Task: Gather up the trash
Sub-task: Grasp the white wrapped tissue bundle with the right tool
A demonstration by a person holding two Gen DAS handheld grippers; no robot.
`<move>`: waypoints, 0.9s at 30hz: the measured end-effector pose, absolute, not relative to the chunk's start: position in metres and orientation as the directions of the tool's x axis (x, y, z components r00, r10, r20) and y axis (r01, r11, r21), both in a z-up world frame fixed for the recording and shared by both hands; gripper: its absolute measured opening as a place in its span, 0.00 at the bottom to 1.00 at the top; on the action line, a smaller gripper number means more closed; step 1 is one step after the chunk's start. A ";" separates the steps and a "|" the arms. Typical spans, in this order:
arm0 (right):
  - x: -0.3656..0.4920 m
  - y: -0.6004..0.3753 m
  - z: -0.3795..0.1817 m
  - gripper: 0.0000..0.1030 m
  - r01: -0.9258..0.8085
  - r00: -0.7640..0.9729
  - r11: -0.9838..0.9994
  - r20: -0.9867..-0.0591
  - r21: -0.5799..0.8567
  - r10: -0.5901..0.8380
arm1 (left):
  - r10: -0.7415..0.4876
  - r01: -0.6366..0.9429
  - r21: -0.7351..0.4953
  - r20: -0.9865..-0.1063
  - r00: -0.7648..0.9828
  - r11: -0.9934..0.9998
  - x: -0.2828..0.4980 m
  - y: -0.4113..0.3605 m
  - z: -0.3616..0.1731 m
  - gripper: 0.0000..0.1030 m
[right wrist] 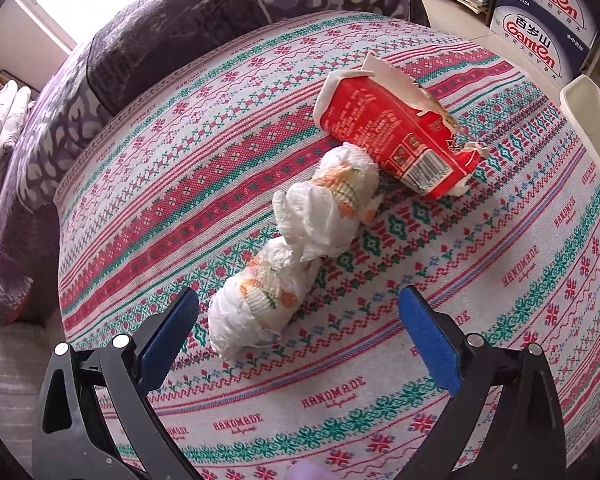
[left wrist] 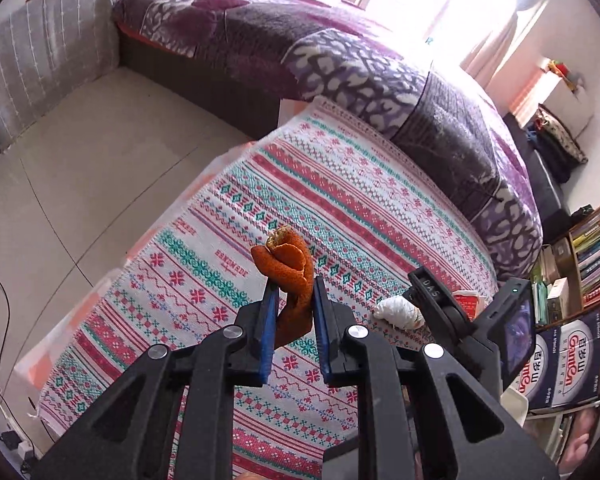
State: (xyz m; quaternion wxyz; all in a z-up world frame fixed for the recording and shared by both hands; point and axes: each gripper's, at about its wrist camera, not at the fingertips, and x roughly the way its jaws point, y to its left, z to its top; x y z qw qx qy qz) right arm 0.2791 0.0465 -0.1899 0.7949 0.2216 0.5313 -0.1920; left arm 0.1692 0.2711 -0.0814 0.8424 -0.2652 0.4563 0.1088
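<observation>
My left gripper (left wrist: 294,286) is shut on an orange peel (left wrist: 290,272) and holds it above the table with the patterned cloth (left wrist: 340,208). My right gripper (right wrist: 298,300) is open and empty, just in front of a crumpled white tissue wad (right wrist: 256,300). A second crumpled tissue (right wrist: 328,204) lies behind it, touching a torn red paper packet (right wrist: 396,132). In the left wrist view the right gripper's body (left wrist: 452,308) hovers beside a tissue wad (left wrist: 398,310) and the red packet (left wrist: 470,302).
A sofa with a purple patterned blanket (left wrist: 340,64) runs along the table's far side. Blue water cartons (right wrist: 548,20) and bookshelves (left wrist: 592,252) stand at the right. A white bin rim (right wrist: 592,120) shows at the table's right edge. Tiled floor (left wrist: 80,168) and cables lie on the left.
</observation>
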 end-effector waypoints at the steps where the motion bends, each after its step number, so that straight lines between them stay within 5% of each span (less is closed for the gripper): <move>1: 0.282 0.049 -0.193 0.93 0.545 0.353 0.827 -0.932 0.135 -0.081 | -0.054 -0.420 -0.345 -0.822 0.566 0.839 0.168 0.272 -0.078 0.17; 6: 0.284 0.060 -0.205 0.91 0.535 0.335 0.841 -0.933 0.074 -0.131 | -0.020 -0.414 -0.321 -0.810 0.586 0.852 0.163 0.281 -0.068 0.17; 8: 0.281 0.066 -0.203 0.80 0.505 0.355 0.862 -0.922 0.048 -0.157 | -0.009 -0.422 -0.317 -0.807 0.590 0.850 0.160 0.286 -0.066 0.17; 11: 0.270 0.071 -0.197 0.44 0.427 0.393 0.903 -0.911 0.056 -0.129 | -0.006 -0.434 -0.321 -0.809 0.588 0.842 0.157 0.293 -0.067 0.17; 27: 0.219 0.023 -0.134 0.40 0.173 0.483 0.981 -0.876 0.084 -0.011 | 0.024 -0.378 -0.266 -0.790 0.612 0.887 0.156 0.252 -0.055 0.17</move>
